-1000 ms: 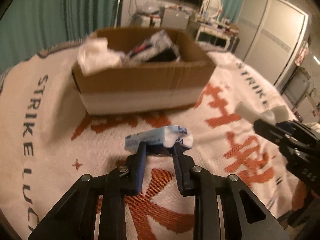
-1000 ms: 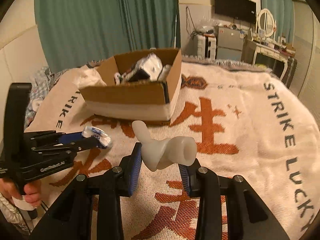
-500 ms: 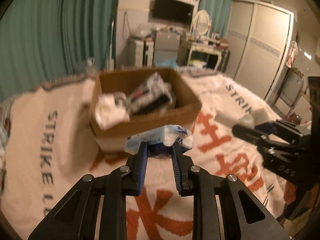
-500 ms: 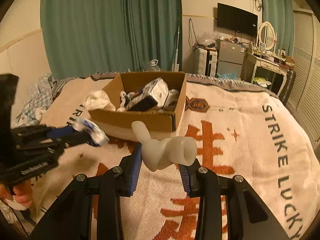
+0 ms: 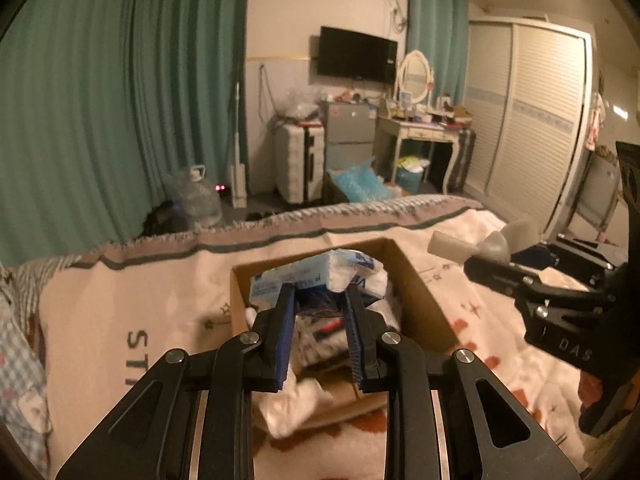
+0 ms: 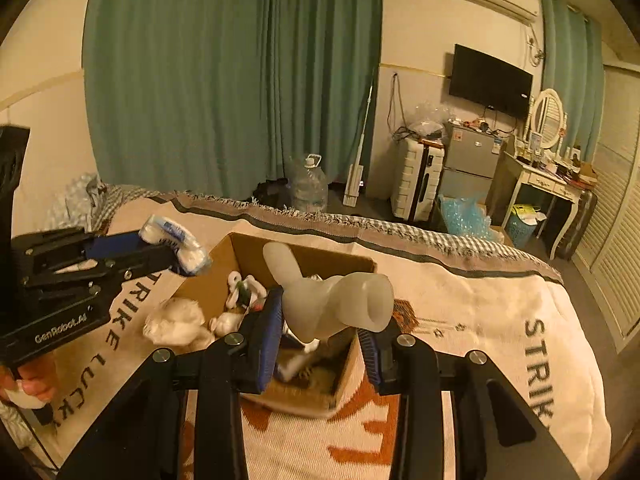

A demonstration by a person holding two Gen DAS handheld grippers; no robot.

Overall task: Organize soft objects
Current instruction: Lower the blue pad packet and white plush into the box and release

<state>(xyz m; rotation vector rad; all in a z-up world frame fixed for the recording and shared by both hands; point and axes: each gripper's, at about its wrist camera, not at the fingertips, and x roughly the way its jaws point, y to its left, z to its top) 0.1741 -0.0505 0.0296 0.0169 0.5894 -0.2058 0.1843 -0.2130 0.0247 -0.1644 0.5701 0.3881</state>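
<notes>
My left gripper (image 5: 320,296) is shut on a blue and white tissue pack (image 5: 320,272) and holds it above the open cardboard box (image 5: 420,292). From the right wrist view the left gripper (image 6: 176,252) and its pack (image 6: 172,236) hang over the box's left edge. My right gripper (image 6: 320,316) is shut on a white rubbery toy (image 6: 336,304) just above the box (image 6: 304,256). That toy (image 5: 480,240) shows at the right in the left wrist view. The box holds white soft items (image 6: 176,320) and packets.
The box stands on a bed blanket (image 6: 500,320) printed with orange characters and "STRIKE LUCKY". Beyond the bed's far edge are green curtains (image 6: 224,80), a water jug (image 6: 306,188), a suitcase (image 6: 416,180) and a dressing table (image 6: 544,184).
Both grippers have risen and moved forward over the box, each still holding its object. The box now lies directly under them instead of ahead.
</notes>
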